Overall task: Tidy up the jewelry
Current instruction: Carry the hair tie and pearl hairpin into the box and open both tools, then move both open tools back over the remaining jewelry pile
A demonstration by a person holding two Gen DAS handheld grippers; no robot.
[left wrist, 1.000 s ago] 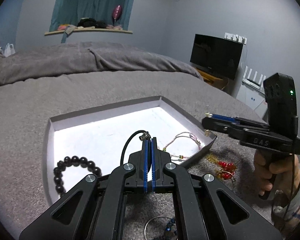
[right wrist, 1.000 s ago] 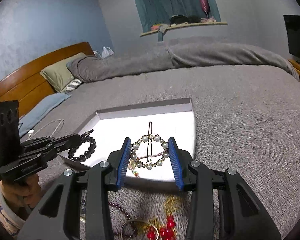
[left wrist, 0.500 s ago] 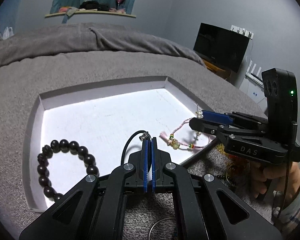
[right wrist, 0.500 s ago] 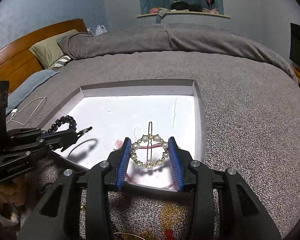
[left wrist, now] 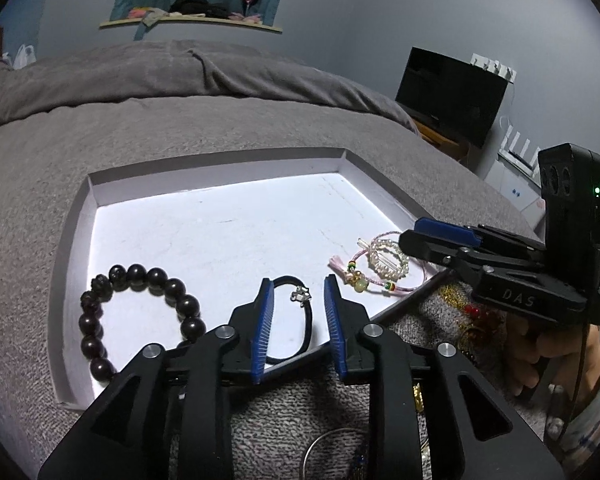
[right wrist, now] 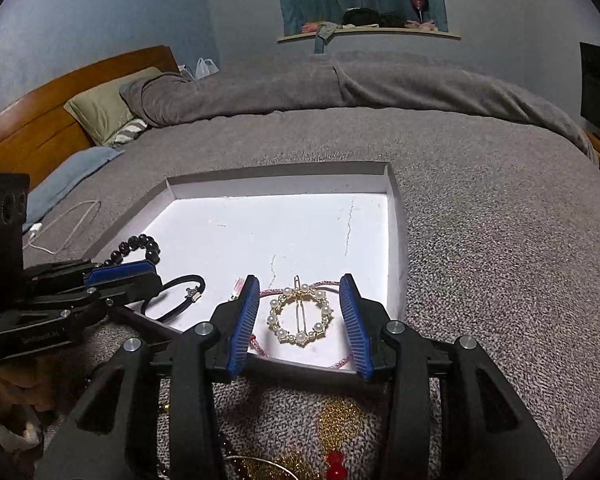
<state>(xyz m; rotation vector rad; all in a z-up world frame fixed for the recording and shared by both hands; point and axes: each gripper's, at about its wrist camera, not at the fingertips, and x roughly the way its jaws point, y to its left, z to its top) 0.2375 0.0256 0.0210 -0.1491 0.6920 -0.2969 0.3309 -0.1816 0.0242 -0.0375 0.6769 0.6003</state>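
Note:
A shallow white tray (left wrist: 220,168) (right wrist: 284,176) lies on the grey bed. In it lie a dark bead bracelet (left wrist: 140,280) (right wrist: 140,245), a black cord with a small charm (left wrist: 300,312) (right wrist: 180,296), a pink string bracelet (left wrist: 380,280) (right wrist: 268,292) and a pearl ring hair clip (left wrist: 388,260) (right wrist: 300,316). My left gripper (left wrist: 298,292) is open, with the black cord lying between its fingers. My right gripper (right wrist: 300,288) is open around the pearl clip, which rests on the tray.
Loose jewelry lies on the blanket in front of the tray: gold chain and red beads (right wrist: 336,460) (left wrist: 472,316), a metal bangle (left wrist: 332,452). A white cable (right wrist: 68,224) lies at left. A TV (left wrist: 452,104) stands at right.
My left gripper opened and let the black cord drop onto the tray. The pearl clip now lies on the tray between the open right fingers. Both grippers moved lower over the tray's front edge.

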